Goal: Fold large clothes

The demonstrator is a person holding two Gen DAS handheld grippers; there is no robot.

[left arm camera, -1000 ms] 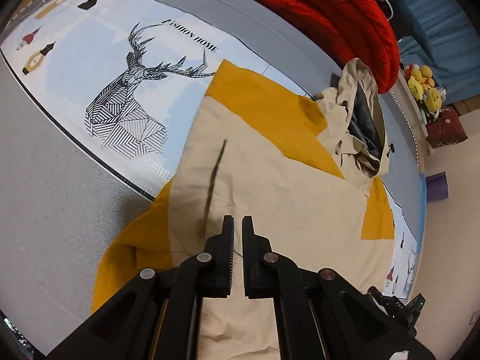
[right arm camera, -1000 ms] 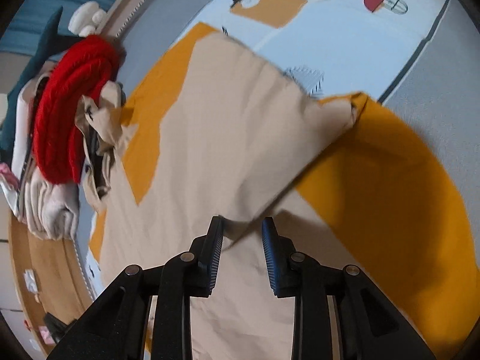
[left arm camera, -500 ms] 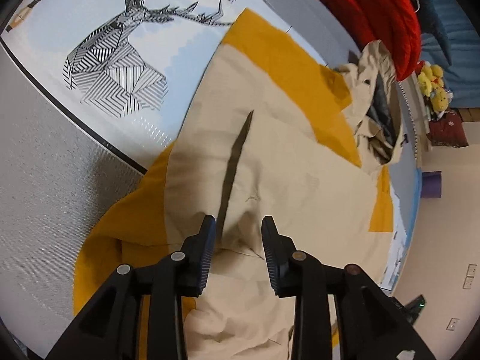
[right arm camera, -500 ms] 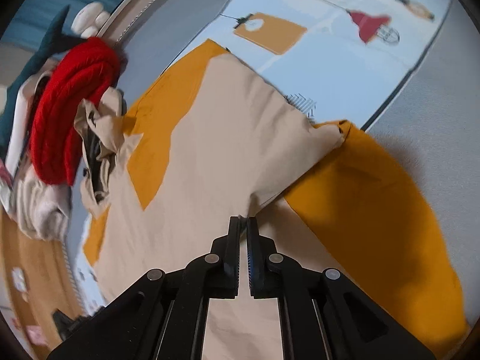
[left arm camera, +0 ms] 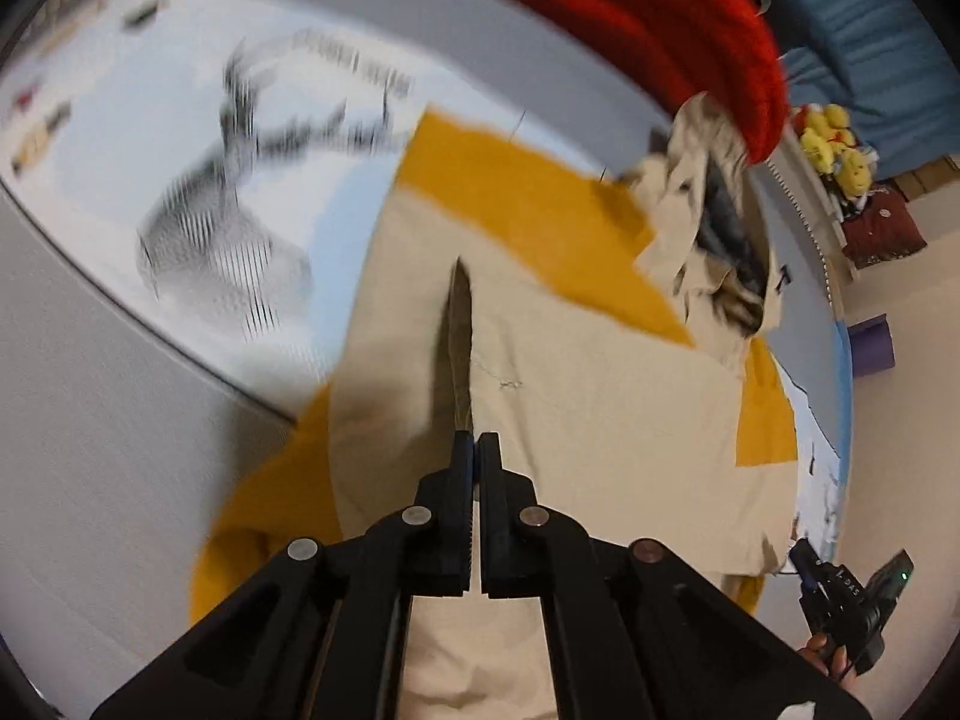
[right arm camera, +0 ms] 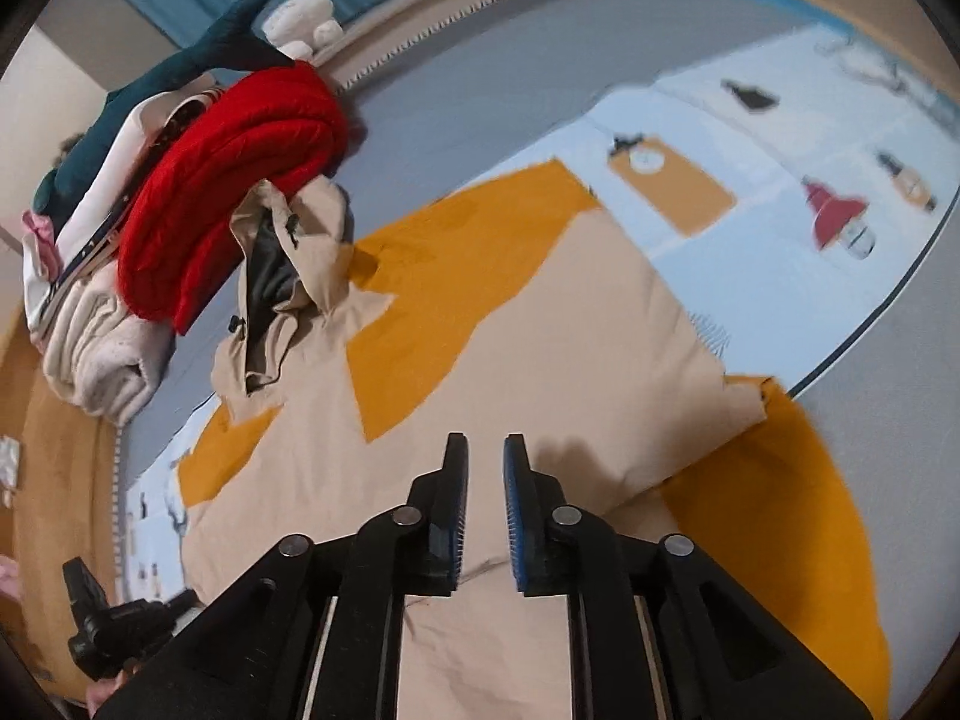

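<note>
Beige-and-mustard hooded jacket [left arm camera: 600,396] lies spread flat on a bed, over a pale blue printed blanket [left arm camera: 180,138] with a stag drawing; the print is smeared by motion blur. The hood [left arm camera: 714,228] sits bunched at the far end, touching a folded red quilted garment [left arm camera: 648,24] that tops a pile of other laundry. Laid out flat like this, probably so the sides can be folded in over the body.

Left gripper [left arm camera: 478,441]: jaws have just closed and now meet with no gap. Their tips sit at the near end of a dark crease [left arm camera: 459,324] that runs away up the beige panel. They look pinched on a thin fold of jacket fabric there; judged from the ridge, since the cloth between the pads is not itself visible.

Right gripper [right arm camera: 485,450]: jaws have just been opening and stand a little apart, nothing between them. The jacket's beige body lies directly beneath and beyond the tips. A folded-over flap [right arm camera: 690,408] sits just to their right, with a mustard section [right arm camera: 774,516] beyond that.

Judgement: a fold is in hand, left side gripped, right side released or repositioning.
</note>
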